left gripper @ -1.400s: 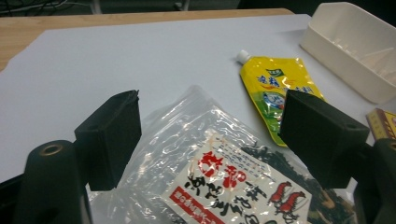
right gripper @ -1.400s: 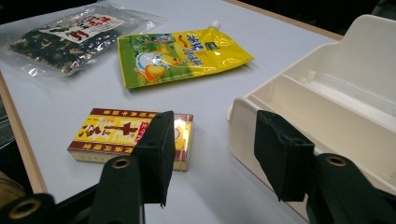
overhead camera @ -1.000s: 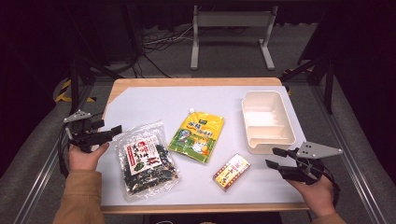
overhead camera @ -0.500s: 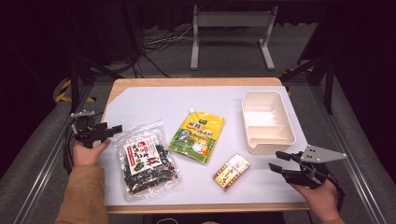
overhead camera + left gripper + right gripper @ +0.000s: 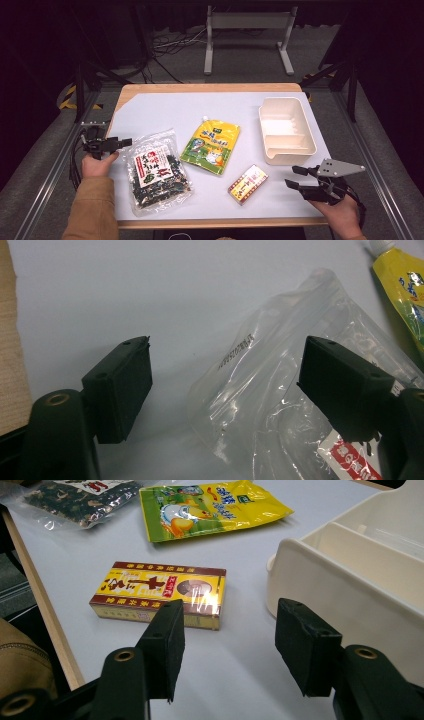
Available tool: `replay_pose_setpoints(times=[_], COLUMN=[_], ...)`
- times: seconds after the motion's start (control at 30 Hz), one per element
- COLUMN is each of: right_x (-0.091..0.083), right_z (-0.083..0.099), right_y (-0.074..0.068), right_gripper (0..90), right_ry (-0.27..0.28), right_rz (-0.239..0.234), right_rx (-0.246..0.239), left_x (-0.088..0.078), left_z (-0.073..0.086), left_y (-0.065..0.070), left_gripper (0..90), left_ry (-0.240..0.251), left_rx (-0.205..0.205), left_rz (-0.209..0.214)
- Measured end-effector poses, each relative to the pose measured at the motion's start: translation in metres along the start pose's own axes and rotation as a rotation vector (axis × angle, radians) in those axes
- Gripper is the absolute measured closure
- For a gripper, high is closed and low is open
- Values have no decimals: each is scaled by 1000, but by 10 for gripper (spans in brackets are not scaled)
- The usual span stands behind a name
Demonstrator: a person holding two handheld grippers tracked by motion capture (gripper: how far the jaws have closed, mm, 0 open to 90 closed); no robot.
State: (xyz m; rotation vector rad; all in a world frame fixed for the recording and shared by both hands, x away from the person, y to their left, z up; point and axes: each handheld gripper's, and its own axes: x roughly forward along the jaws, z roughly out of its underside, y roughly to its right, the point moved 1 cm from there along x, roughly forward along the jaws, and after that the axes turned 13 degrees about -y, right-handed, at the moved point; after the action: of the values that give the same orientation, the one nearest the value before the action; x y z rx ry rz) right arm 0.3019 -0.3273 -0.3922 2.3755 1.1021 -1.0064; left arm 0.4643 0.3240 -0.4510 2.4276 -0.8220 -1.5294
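Note:
A clear bag of dark dried seaweed lies at the front left of the white table mat. My left gripper is open at the mat's left edge, its jaws either side of the bag's clear top corner without touching it. A yellow-green spouted pouch lies mid-table. A small yellow and red box lies front right of centre. My right gripper is open, low over the mat, just right of the box. A cream two-compartment tray stands at the right.
The tray's near wall stands close to my right gripper's right jaw. The wooden table edge runs along the front. A metal stand and cables sit on the floor beyond the table.
My left gripper has drifted down and right toward the seaweed bag's top corner. My right gripper has moved slightly back toward the front edge.

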Motion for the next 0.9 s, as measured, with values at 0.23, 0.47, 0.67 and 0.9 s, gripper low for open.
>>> replay_pose_setpoints(times=[0.23,0.47,0.67,0.9], right_x=[4,4,4,5], right_z=[-1,0,0,-1], right_y=[-1,-3,-4,-4], right_gripper=[447,447,447,447], right_ry=[-8,-11,-13,-17], right_rz=[-20,-26,-25,-15], right_rx=[-3,-11,-17,-24], left_x=[3,6,7,3], left_z=[1,1,2,2], left_y=[-5,-4,-3,8], left_gripper=[291,497,644,893], left_ry=[-15,-34,-44,-47], left_rx=[-27,-18,-11,73], left_rz=[23,63,43,-11])
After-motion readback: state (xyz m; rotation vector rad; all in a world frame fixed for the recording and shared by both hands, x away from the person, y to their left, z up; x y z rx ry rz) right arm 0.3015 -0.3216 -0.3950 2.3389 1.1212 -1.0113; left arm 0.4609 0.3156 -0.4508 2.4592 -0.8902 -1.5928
